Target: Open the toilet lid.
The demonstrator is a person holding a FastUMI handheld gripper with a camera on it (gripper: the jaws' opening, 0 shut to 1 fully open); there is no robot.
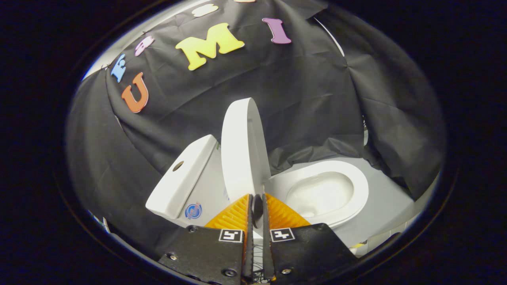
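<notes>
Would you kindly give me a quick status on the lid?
Hand-held gripper nearly shut, fingers at the lid's lower edge. Lid raised upright beside tank, bowl exposed. Nothing in the way.

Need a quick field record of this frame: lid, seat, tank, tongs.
lid: raised, near upright, standing between tank and bowl
seat: down on the bowl, bowl open to view
tank: behind the lid, flush button on top
tongs: nearly closed, a thin gap between the fingers, at the lid's lower edge; whether they pinch it cannot be told
floor: pale, beside the bowl
task state: lid looks open
</notes>
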